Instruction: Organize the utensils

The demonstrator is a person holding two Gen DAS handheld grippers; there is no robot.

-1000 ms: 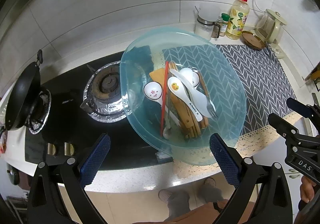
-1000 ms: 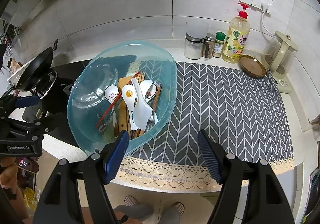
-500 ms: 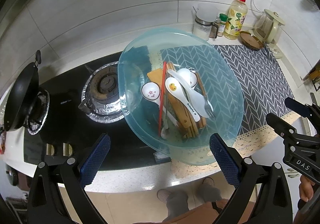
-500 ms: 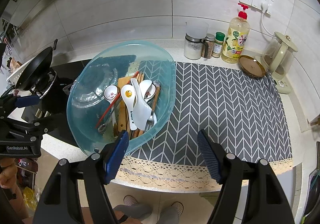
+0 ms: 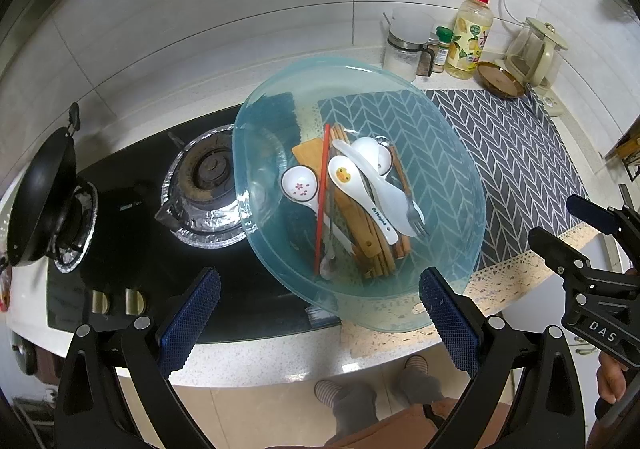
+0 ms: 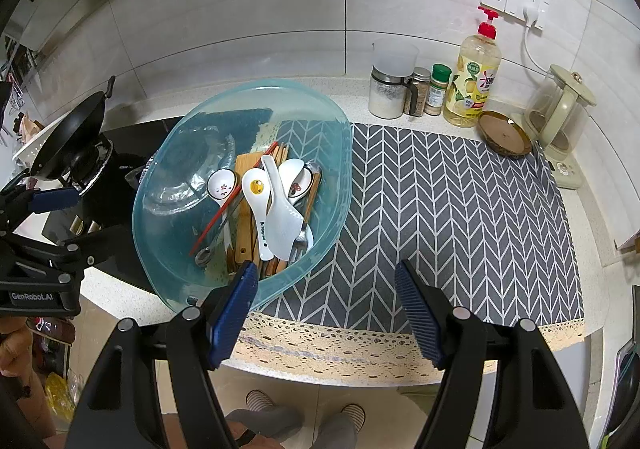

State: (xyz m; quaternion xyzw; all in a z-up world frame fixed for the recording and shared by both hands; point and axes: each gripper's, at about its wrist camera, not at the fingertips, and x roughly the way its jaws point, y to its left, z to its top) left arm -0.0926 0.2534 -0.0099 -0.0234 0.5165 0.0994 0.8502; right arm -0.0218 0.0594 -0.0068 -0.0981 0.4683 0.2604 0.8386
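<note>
A black wok (image 5: 40,185) sits on the stove (image 5: 132,209) at far left. The blue basin (image 5: 452,177) of utensils (image 5: 360,197) lies ahead of the left gripper (image 5: 318,307), left of the right gripper (image 6: 326,307); both gape empty. Dish soap (image 6: 476,77) and kettle (image 6: 560,117) stand far right.

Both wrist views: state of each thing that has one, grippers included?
left gripper: open, empty, short of the basin
right gripper: open, empty, above the mat's front edge
blue basin: holds the piled utensils, sits half over the stove
wok: on the far burner
near burner: bare, unlit
soap bottle: upright
glass kettle: lid on
</note>
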